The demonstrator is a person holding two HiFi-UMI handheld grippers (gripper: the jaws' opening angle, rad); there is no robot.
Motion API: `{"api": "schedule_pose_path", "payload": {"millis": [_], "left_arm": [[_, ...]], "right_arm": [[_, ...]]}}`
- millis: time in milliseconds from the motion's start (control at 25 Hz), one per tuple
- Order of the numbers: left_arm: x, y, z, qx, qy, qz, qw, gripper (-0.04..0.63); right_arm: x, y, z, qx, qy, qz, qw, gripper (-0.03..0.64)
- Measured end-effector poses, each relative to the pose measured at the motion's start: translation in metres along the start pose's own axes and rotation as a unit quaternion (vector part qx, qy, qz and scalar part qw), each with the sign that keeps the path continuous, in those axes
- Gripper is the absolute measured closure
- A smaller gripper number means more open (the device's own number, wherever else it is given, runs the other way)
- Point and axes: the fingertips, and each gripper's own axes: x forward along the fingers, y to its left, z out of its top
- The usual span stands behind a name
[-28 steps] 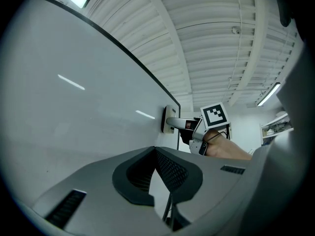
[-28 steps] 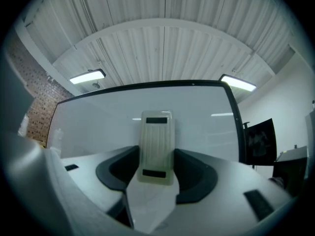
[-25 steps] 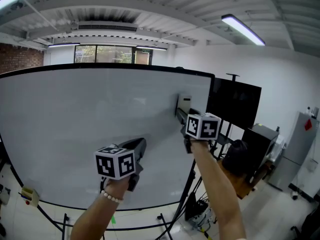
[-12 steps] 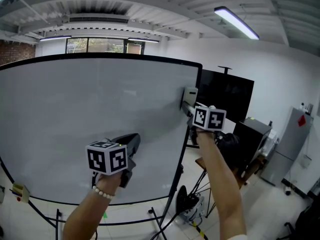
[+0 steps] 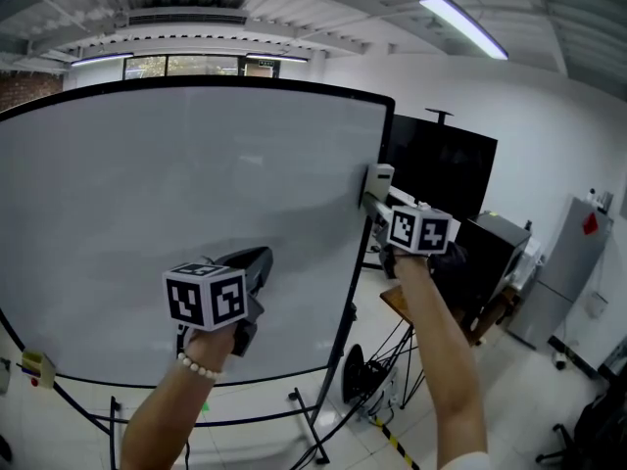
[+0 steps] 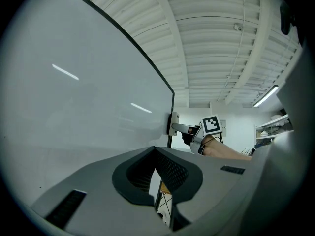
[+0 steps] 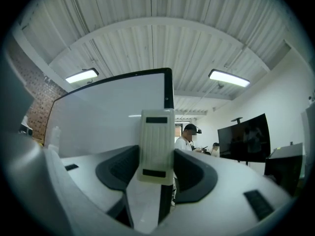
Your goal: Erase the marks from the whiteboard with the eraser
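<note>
Since a second ago, the pale cream rectangular eraser with a ribbed back [image 5: 378,180] has travelled rightward across the big white whiteboard in its thin black frame [image 5: 176,194] and now sits at the board's right edge, just inside the frame; the left arm has barely shifted

At the left, the left gripper [image 6: 154,152] hangs low in front of the board's lower half, its dark pads brought together with nothing between them, pointing up along the surface

Across the middle, the board looks clean: only pale reflections of ceiling lights show, and no marks can be made out in any view

At the right, the right gripper [image 7: 157,154] has its two jaws clamped on the eraser's sides, the eraser's long axis upright between them and its face turned to the board. Only this gripper is placed to wipe. Almost no board remains to the eraser's right, so any further stroke would probably have to run back leftward. Beyond the frame stands a black screen on a pole [image 5: 441,179]
</note>
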Motion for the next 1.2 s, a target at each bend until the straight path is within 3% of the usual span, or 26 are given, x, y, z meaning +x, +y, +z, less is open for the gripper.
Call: {"api": "schedule_pose_path", "payload": {"millis": [160,360,640,920,1200], "left_arm": [[0.001,0.000,-0.006,-0.005,0.004,-0.001,1.0000,0.606],[0.000,0.001,-0.014,-0.015,0.009,-0.005,0.9998,0.606],[-0.003,0.005,-0.016,-0.023,0.014,-0.009,0.9996,0.606],[-0.007,0.007,-0.015,-0.022,0.016,-0.009,0.9996,0.606],[-0.035,0.024,-0.009,-0.026,0.014,-0.006,0.9995,0.606]], "right_arm": [[-0.002,0.000,-0.013,0.017,-0.007,0.005,1.000,0.368],[-0.001,0.007,-0.025,-0.017,0.003,-0.002,1.000,0.368],[0.001,0.014,-0.028,-0.004,0.011,-0.018,1.000,0.368],[0.005,0.047,-0.030,0.006,0.019,0.005,1.000,0.367],[0.011,0.096,-0.024,-0.009,0.016,-0.007,1.000,0.367]]}}
